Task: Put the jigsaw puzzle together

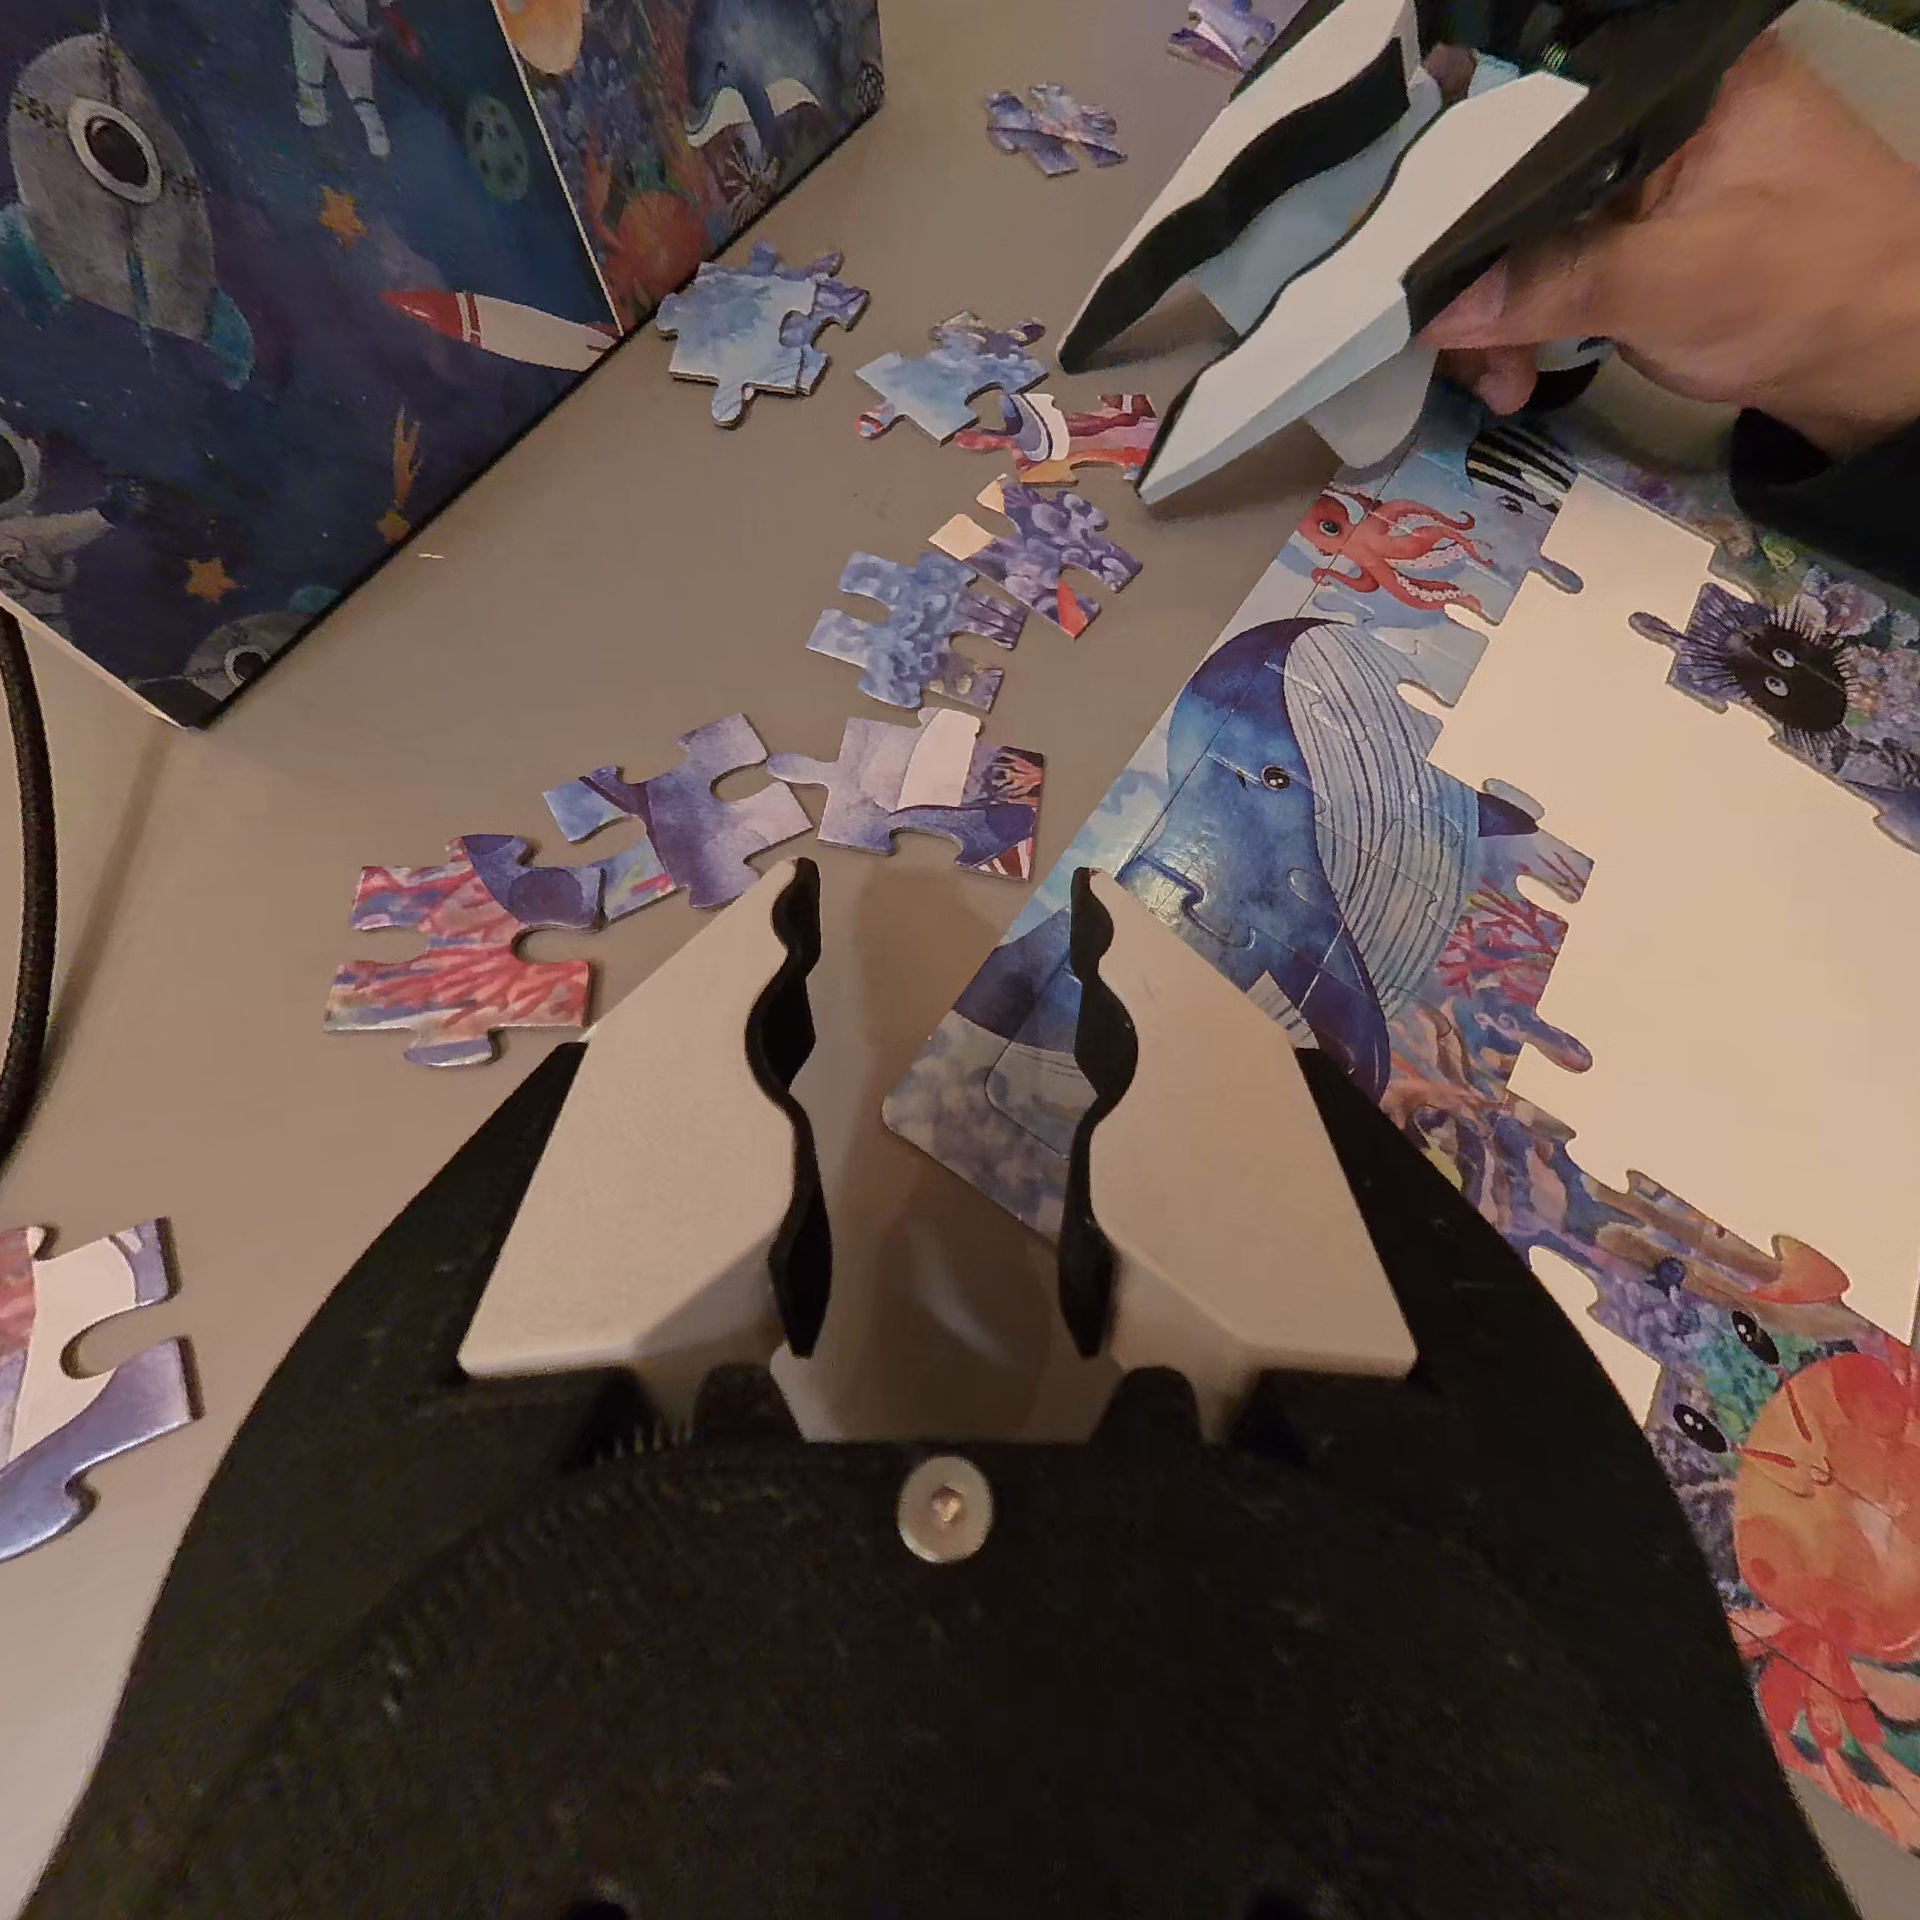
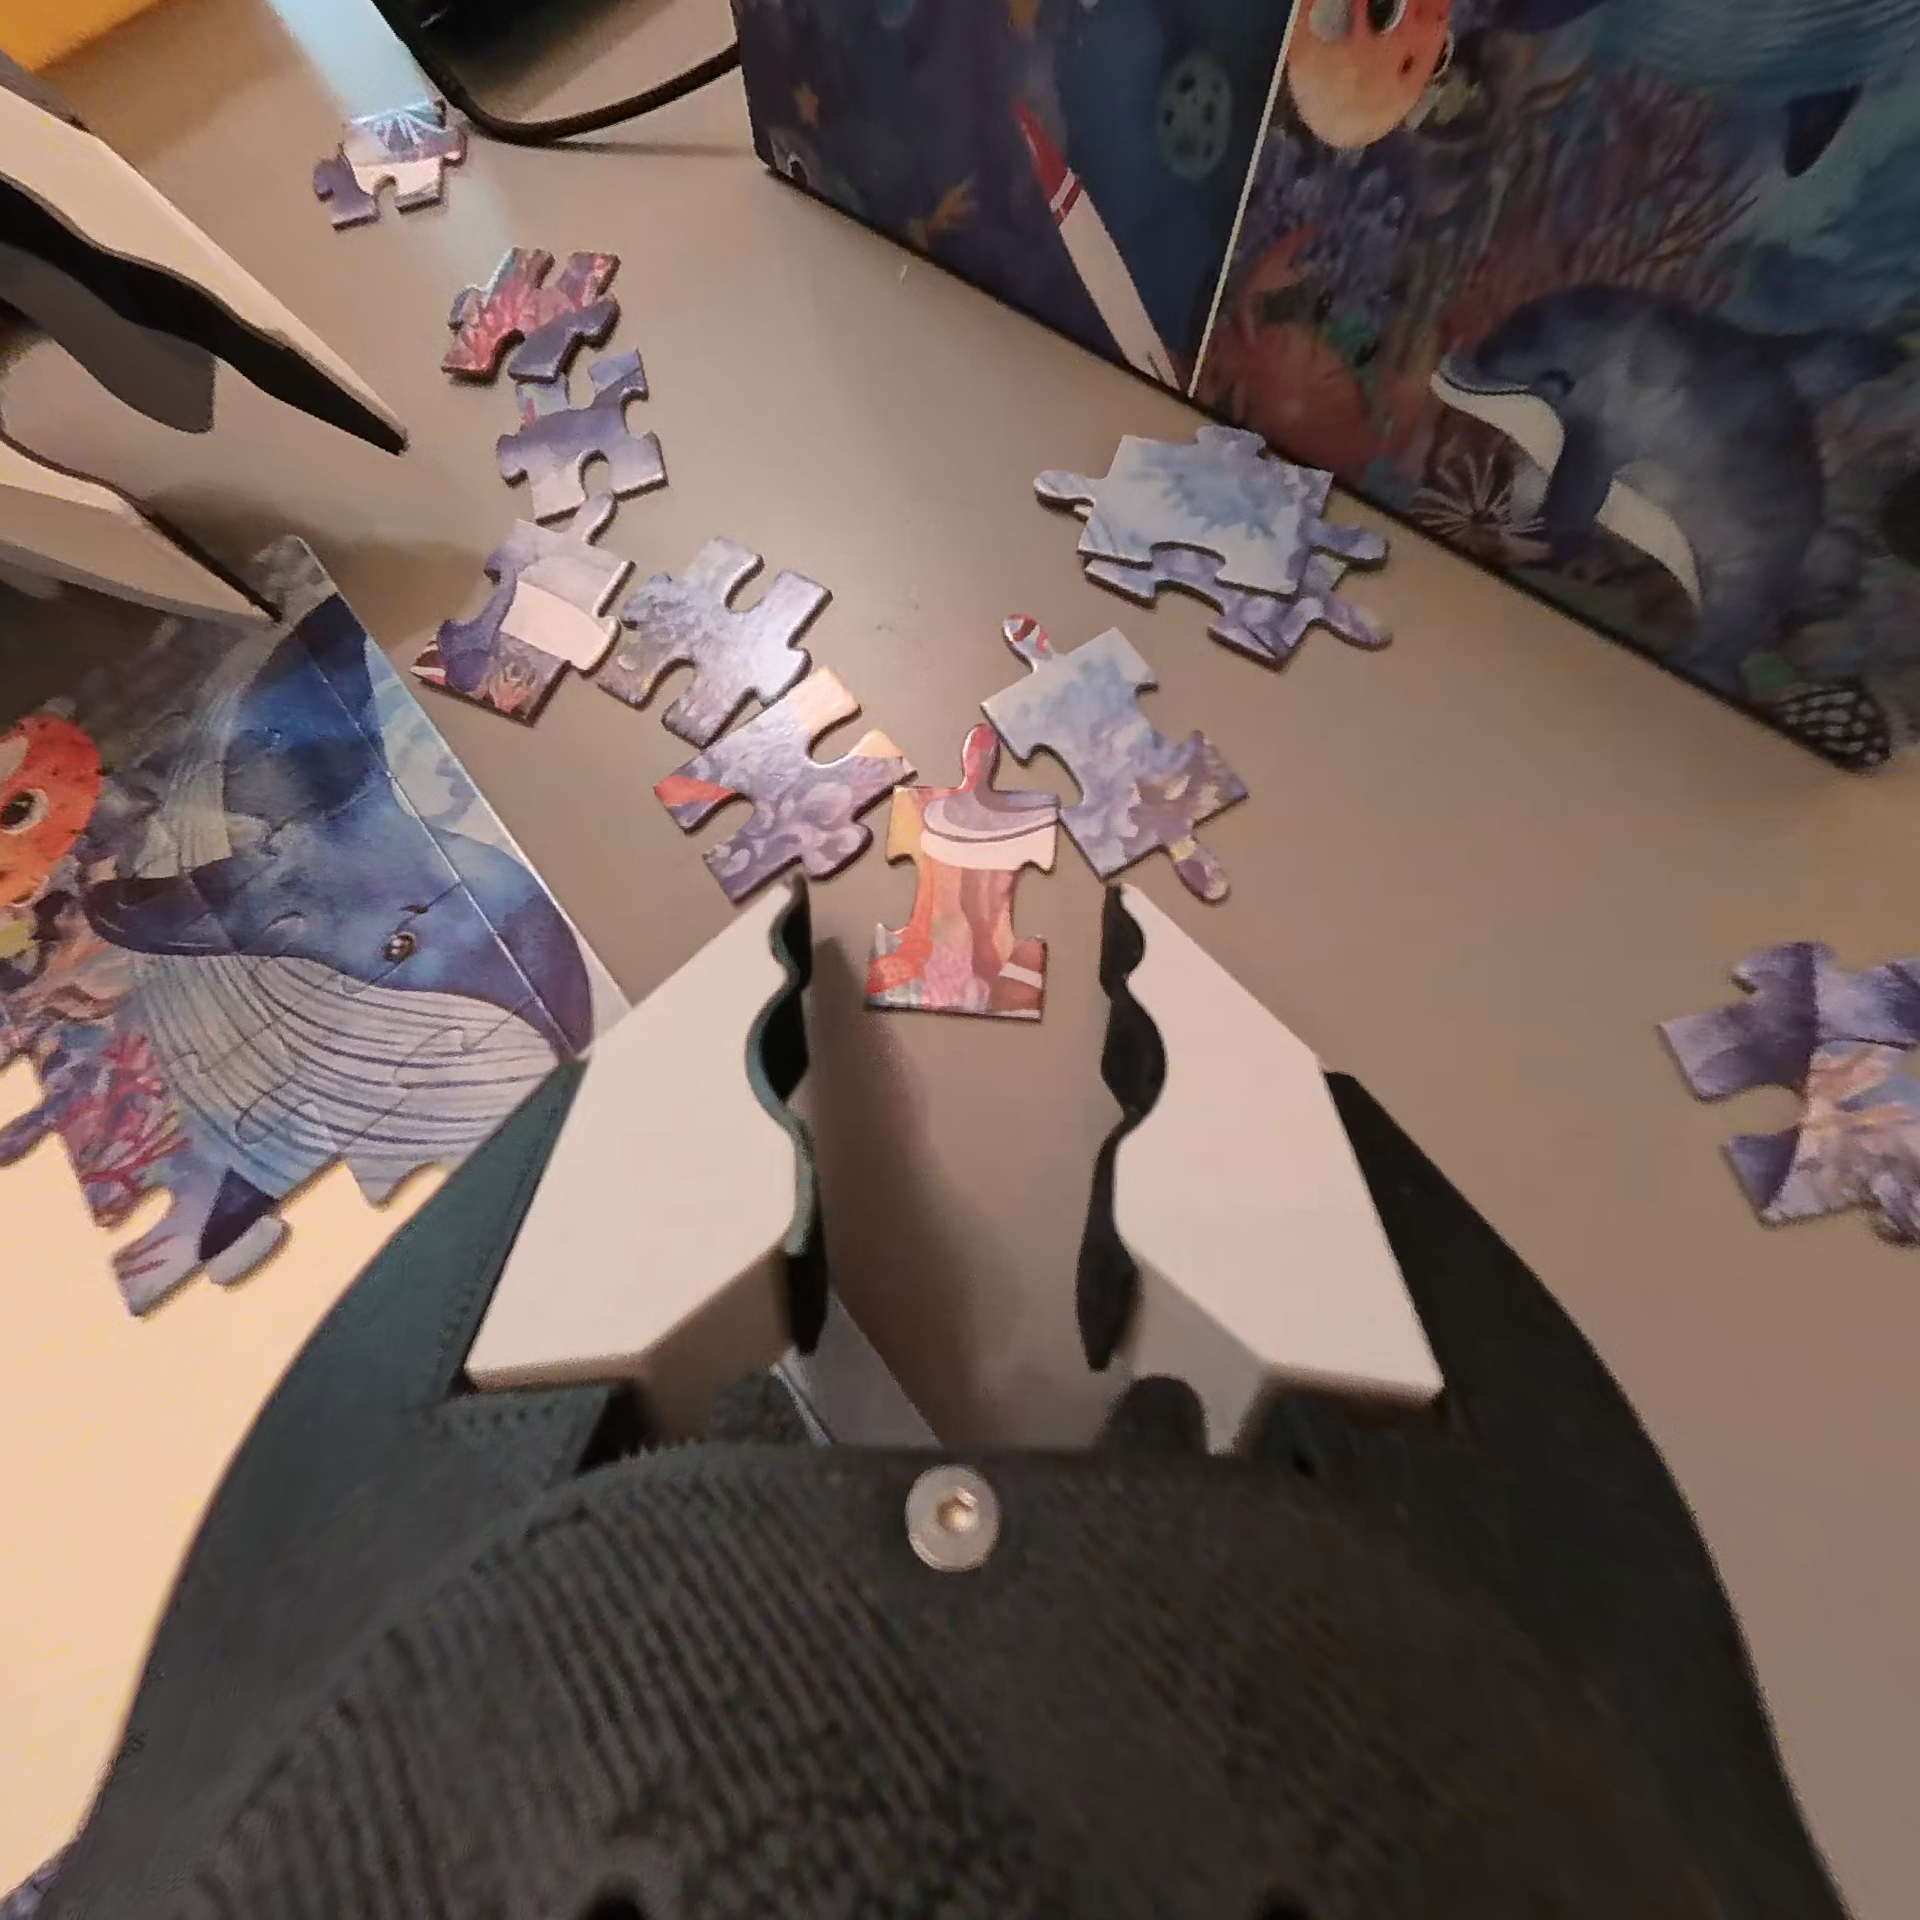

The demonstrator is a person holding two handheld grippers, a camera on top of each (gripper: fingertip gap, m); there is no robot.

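Observation:
The partly built jigsaw point(image 1: 1320, 790), with a blue whale and a red octopus, lies on a white backing sheet point(image 1: 1683, 914); it also shows in the right wrist view point(image 2: 343, 914). Several loose pieces point(image 1: 914, 623) lie scattered to its left. My left gripper point(image 1: 940, 883) is open and empty, low over the table at the puzzle's near corner. My right gripper point(image 2: 956, 896) is open, its fingertips either side of an orange and pink piece point(image 2: 961, 914) without closing on it. The right gripper point(image 1: 1110, 424) also shows in the left wrist view, over that piece point(image 1: 1086, 436).
Two picture-printed puzzle boxes point(image 1: 260, 312) point(image 2: 1558, 312) stand at the back of the grey table. A black cable point(image 1: 26, 883) runs along the left edge. A person's hand point(image 1: 1745, 260) holds the right gripper. More loose pieces lie at the right point(image 2: 1818, 1081) and near left point(image 1: 83, 1351). The partly built jigsaw point(image 1: 1320, 790) sits 8 cm or so from the ends of my left fingers. Seen from the right wrist view point(image 2: 365, 992) as well.

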